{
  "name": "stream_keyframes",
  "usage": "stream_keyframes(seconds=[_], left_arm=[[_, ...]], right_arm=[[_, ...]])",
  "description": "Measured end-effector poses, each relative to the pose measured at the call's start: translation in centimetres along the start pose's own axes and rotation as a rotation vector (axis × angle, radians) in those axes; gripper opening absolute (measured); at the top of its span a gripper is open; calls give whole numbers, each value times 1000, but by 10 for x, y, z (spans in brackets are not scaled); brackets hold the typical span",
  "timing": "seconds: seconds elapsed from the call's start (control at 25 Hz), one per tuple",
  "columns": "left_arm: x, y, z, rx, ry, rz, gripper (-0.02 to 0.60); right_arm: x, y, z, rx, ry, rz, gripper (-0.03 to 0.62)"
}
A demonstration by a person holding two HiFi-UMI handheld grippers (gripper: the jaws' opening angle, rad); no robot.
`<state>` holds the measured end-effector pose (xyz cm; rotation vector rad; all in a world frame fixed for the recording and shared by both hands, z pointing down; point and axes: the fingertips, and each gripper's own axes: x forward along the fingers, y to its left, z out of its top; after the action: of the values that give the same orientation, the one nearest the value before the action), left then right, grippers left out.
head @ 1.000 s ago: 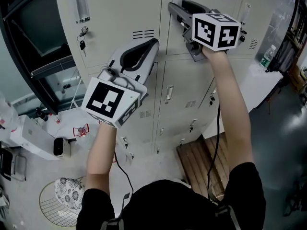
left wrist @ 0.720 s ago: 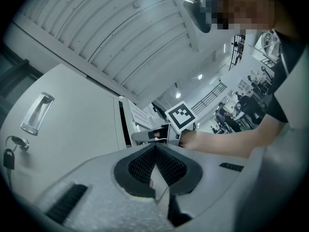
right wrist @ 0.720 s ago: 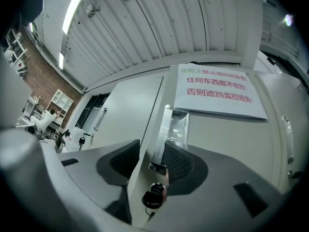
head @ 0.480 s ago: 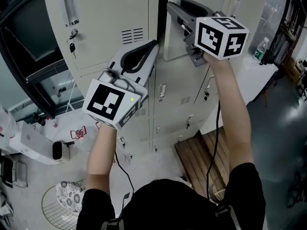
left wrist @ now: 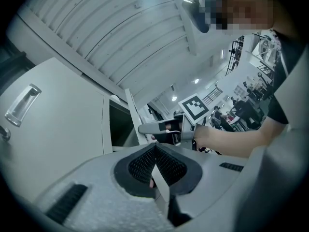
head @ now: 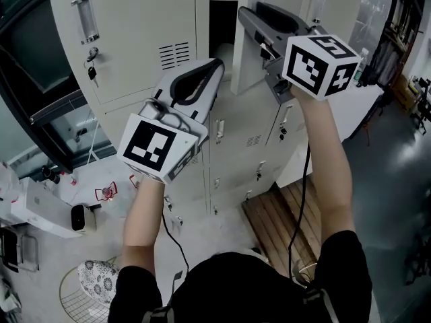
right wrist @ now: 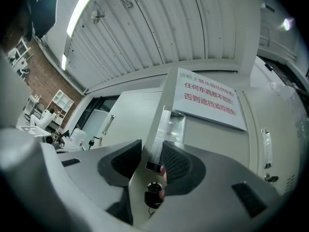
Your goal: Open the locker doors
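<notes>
A bank of cream lockers [head: 135,39] stands before me. The upper middle door [head: 246,66] is swung partly open, and a dark opening [head: 222,12] shows beside it. My right gripper [head: 259,39] is at that door. In the right gripper view its jaws [right wrist: 152,146] straddle the clear handle [right wrist: 161,129] at the door's edge and are closing, with a thin gap still at the left pad. A keyed lock [right wrist: 153,193] sits below the handle. My left gripper [head: 215,66] is held up before the lockers, shut and empty [left wrist: 154,146], clear of the doors.
The upper left door [left wrist: 53,129] is closed, with a clear handle [head: 84,19] and hanging keys [head: 91,73]. Lower lockers [head: 236,147] are closed. On the floor are a wooden pallet [head: 283,221], a wire basket [head: 81,288] and a white appliance [head: 40,204].
The upper middle door has swung farther out and the dark opening has widened. My right gripper has moved right with the door. The left gripper has hardly moved.
</notes>
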<state>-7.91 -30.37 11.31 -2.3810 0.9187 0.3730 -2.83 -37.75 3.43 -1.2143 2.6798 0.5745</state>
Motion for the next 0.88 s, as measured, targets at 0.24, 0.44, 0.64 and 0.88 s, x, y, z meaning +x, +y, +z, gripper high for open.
stream_keyframes(seconds=[0.24, 0.44, 0.64, 0.88], left_arm=[[2, 2, -2, 6, -2, 4, 17], [5, -3, -2, 32, 3, 3, 18], [11, -10, -4, 10, 7, -10, 18], [22, -23, -2, 11, -14, -47, 18]], right_arm=[[-10, 0, 3, -5, -4, 14, 141], [-26, -2, 9, -28, -19, -8, 153], [-45, -3, 16, -124, -32, -71, 152], [-69, -8, 23, -150, -39, -107, 152]])
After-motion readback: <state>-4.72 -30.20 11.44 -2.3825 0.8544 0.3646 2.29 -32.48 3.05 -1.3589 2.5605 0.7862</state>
